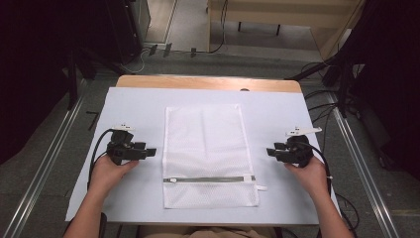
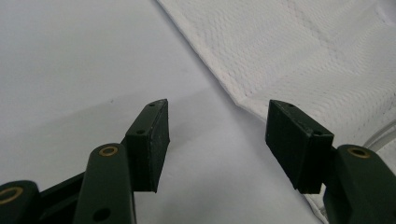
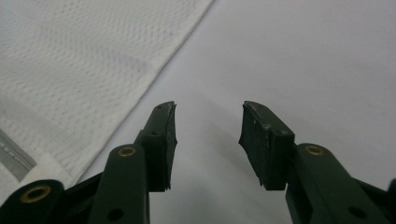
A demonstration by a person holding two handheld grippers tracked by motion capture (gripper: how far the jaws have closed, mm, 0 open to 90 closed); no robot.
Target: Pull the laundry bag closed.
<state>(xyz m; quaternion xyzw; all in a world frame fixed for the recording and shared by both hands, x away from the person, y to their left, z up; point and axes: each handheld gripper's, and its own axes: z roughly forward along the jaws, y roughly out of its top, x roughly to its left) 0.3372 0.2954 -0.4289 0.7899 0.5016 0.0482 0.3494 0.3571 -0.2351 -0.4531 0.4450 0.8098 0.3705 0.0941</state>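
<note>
Both grippers are released and empty: the left gripper [image 1: 148, 151] and right gripper [image 1: 271, 151] flank a flat mesh laundry bag [image 1: 208, 153] at the table's [image 1: 138, 104] near edge. Judged risk: thin mesh lying flush may slip the jaws or bunch; the zipper [image 1: 208, 179] may snag.

Count: one mesh bag [image 1: 208, 153] with one zipper [image 1: 208, 179]; one table [image 1: 133, 104]; two tools, left tool [image 1: 148, 151], right tool [image 1: 271, 151].

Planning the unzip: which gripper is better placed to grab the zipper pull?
Right, probably. The zipper pull sticks out at the mesh bag's right edge, nearer the right gripper; the left gripper sits across the bag. Both jaws stand open.
</note>
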